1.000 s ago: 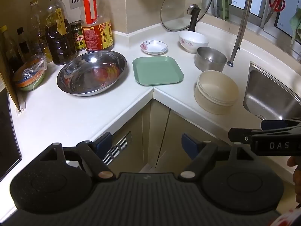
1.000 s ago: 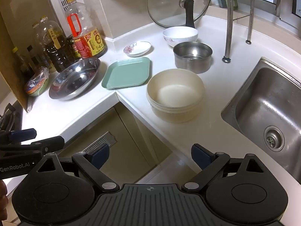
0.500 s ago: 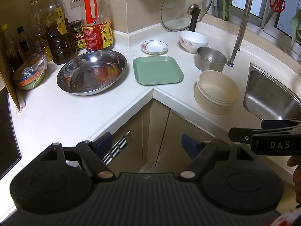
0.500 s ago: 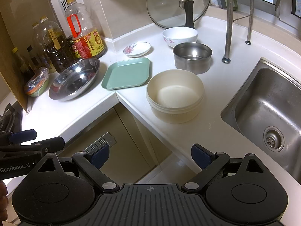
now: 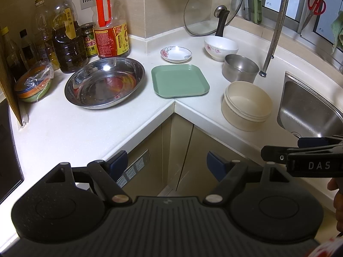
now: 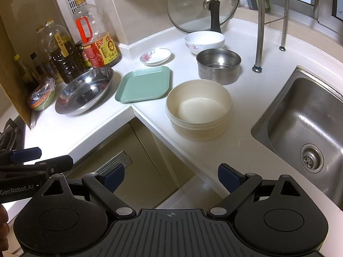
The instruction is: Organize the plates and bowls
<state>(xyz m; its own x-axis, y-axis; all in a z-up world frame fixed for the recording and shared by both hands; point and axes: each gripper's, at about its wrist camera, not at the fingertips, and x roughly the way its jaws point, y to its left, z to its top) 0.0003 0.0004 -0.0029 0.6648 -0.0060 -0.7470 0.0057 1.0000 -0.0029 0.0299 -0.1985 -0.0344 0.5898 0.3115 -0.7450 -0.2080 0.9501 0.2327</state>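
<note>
Hovering wide-open, both empty: left gripper (image 5: 167, 162) & right gripper (image 6: 171, 174), cream bowl (image 6: 199, 109) well ahead on counter (image 6: 242, 141)

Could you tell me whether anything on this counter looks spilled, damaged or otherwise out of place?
Nothing looks spilled or broken. The only oddity is the glass lid, propped on edge against the back wall behind the white floral bowl rather than lying flat. The green plate and the other dishes sit upright on the counter.
</note>
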